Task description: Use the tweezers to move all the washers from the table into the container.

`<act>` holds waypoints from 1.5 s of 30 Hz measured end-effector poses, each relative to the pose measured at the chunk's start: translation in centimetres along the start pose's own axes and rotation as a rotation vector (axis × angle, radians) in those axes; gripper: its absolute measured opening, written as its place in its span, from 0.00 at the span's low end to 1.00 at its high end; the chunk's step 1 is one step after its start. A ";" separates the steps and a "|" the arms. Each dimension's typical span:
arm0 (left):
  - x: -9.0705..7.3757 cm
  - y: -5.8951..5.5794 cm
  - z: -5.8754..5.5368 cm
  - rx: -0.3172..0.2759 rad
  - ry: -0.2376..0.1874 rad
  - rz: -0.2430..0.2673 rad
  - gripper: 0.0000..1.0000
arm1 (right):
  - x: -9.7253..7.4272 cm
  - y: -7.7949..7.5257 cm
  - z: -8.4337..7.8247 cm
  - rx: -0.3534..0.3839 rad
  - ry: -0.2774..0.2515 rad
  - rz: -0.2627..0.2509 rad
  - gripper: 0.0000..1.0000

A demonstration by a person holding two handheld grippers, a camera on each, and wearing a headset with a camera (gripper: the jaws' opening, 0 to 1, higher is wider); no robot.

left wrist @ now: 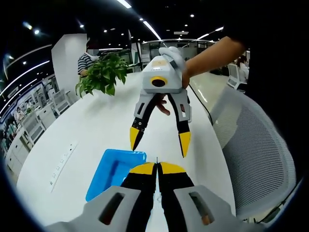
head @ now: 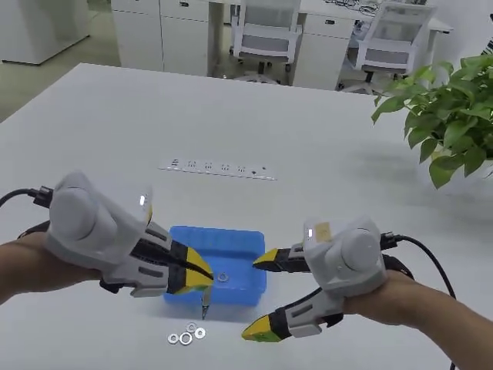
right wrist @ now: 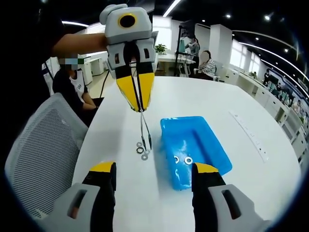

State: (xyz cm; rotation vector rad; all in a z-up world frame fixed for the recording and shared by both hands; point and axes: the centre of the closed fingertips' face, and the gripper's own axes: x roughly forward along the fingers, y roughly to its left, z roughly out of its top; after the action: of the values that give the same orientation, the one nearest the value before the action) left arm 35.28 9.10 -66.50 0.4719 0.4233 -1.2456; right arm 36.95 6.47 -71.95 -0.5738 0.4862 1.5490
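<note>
- A white table point(head: 323, 154) holds a blue tray point(head: 243, 243) near its front edge. The left gripper point(head: 206, 277) is clenched on thin tweezers point(right wrist: 144, 126), which point down at the table just beside the tray.
- A small cluster of washers point(right wrist: 141, 150) lies on the table close to the tray's long side, and the tweezers' tips are right at it. Two more washers sit inside the tray.
- The right gripper point(head: 258, 297) hangs at the tray's opposite side with its jaws wide apart, grasping nothing.
- The step in hand looks like picking one washer from the cluster. Whether one is already pinched is too small to tell.
- To do it well, bring the tips down on a single washer, one tip through its hole or both across its rim, so the neighbours aren't dragged along.
- Squeeze gently and evenly. A flat washer is likely to flick out under a hard pinch.
- Lift straight up to clear the tray wall, then let go low over the tray floor so the washer doesn't bounce out.
- Keep the right gripper out of the tweezers' path.
</note>
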 end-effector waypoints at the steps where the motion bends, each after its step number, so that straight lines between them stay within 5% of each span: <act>1: 0.0 0.0 0.0 0.000 0.000 -0.001 0.06 | 0.0 0.0 0.0 0.000 -0.001 0.001 0.65; 45: 1.7 -0.4 -2.4 -0.005 0.014 -0.026 0.06 | 0.6 0.5 -1.1 0.014 0.022 0.025 0.63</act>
State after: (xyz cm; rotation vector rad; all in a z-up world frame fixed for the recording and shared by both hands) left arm 35.27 9.01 -69.47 0.4727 0.4450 -1.2666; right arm 36.53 6.20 -73.18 -0.5764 0.5228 1.5626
